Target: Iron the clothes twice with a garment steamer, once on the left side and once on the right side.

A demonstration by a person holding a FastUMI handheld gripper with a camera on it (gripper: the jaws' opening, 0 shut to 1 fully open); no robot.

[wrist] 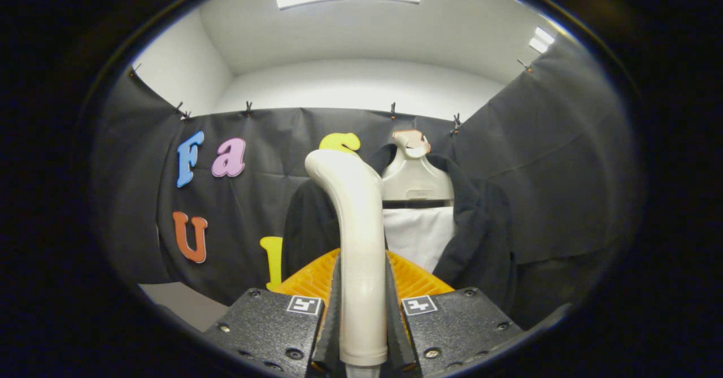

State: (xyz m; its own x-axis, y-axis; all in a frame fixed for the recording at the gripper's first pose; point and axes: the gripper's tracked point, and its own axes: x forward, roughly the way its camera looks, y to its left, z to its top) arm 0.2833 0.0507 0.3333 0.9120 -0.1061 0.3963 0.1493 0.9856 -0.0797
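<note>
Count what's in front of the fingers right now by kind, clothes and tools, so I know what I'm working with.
Garment steamers: 1, the steamer handle, clamped between the fingers of the gripper
Dark jackets: 1, the jacket hanging beyond the fingers
White shirts: 1, the shirt inside the jacket
Hanger forms: 1, the hanger
Total: 4
</note>
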